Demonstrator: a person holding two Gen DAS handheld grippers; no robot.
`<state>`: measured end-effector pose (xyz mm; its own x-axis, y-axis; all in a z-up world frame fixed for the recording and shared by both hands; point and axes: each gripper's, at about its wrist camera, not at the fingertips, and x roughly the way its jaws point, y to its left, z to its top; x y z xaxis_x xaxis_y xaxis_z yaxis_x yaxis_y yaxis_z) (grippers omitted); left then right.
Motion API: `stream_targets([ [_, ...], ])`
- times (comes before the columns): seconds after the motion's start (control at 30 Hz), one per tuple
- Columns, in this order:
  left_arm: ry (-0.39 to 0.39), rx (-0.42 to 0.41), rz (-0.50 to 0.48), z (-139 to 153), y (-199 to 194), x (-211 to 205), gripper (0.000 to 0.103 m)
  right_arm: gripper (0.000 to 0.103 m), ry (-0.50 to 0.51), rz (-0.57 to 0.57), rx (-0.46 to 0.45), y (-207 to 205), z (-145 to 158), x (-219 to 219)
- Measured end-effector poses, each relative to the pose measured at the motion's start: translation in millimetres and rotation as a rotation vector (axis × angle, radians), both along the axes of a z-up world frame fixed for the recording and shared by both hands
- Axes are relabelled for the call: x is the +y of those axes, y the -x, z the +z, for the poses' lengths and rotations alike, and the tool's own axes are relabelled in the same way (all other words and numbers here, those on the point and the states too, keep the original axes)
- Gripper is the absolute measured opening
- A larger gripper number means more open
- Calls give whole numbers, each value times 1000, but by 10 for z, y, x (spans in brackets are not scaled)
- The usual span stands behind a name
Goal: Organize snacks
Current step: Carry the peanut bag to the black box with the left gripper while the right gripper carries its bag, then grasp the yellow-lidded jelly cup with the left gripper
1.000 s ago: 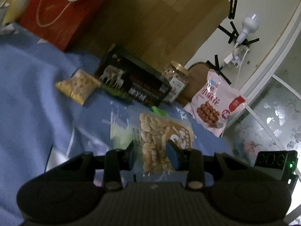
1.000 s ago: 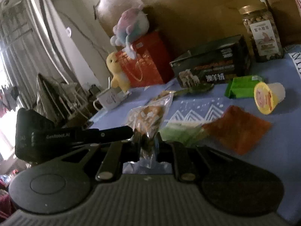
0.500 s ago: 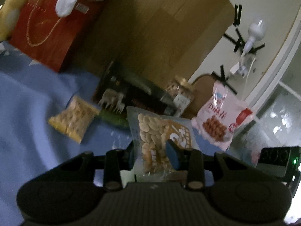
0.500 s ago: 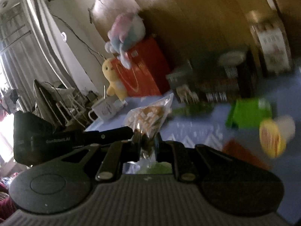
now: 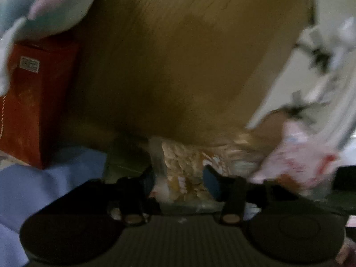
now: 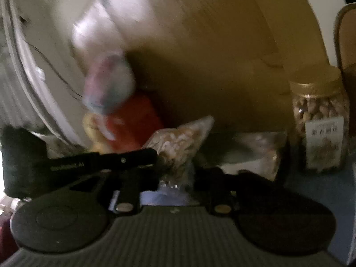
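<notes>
Both views are blurred by motion. My left gripper [image 5: 181,175] is shut on a clear bag of pale nuts [image 5: 182,166], held upright above the blue cloth [image 5: 33,184]. My right gripper [image 6: 175,171] is shut on a clear snack bag [image 6: 178,142], also lifted. The left gripper's dark body shows in the right wrist view [image 6: 100,160], just left of that bag. A pink snack bag [image 5: 296,155] stands to the right in the left wrist view. A jar of nuts with a gold lid [image 6: 320,120] stands at the right in the right wrist view.
A wooden board [image 5: 178,55] rises close behind. A red box [image 5: 33,102] with a plush toy [image 5: 44,4] on top stands at the left. A dark box [image 6: 244,149] lies in front of the jar. A white wall with cables [image 5: 322,55] is at the right.
Both grippers have risen and tilted up with their bags held. The cloth and the snacks lying on it have dropped out of view. The wooden board now fills both frames.
</notes>
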<state>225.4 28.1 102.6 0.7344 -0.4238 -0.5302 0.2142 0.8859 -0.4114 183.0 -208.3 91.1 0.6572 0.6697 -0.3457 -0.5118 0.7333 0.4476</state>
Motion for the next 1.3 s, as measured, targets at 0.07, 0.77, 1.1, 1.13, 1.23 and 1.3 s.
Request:
stream_targets([
  [0.07,-25,39,37,-115,-76,-1,45,38,105,-72,8,-184,-99,41],
  [0.77,76,-32,61,-515,1978,150,45,38,70,-47,-128,1340,-386,-707],
  [1.1,194,4,-11,-633,2082,17,45,45,32,-284,-38,1747,-591,-1350],
  [1.13,207,9,-25,-638,2049,-20,45,45,23,-299,-21,1784,-621,-1410],
  [1.23,202,9,-78,-594,1902,-225,45,46,44,-326,-12,1880,-687,-1503],
  [1.3,164,-4,-124,-535,1796,-416,45,46,77,-323,-17,1883,-711,-1508],
])
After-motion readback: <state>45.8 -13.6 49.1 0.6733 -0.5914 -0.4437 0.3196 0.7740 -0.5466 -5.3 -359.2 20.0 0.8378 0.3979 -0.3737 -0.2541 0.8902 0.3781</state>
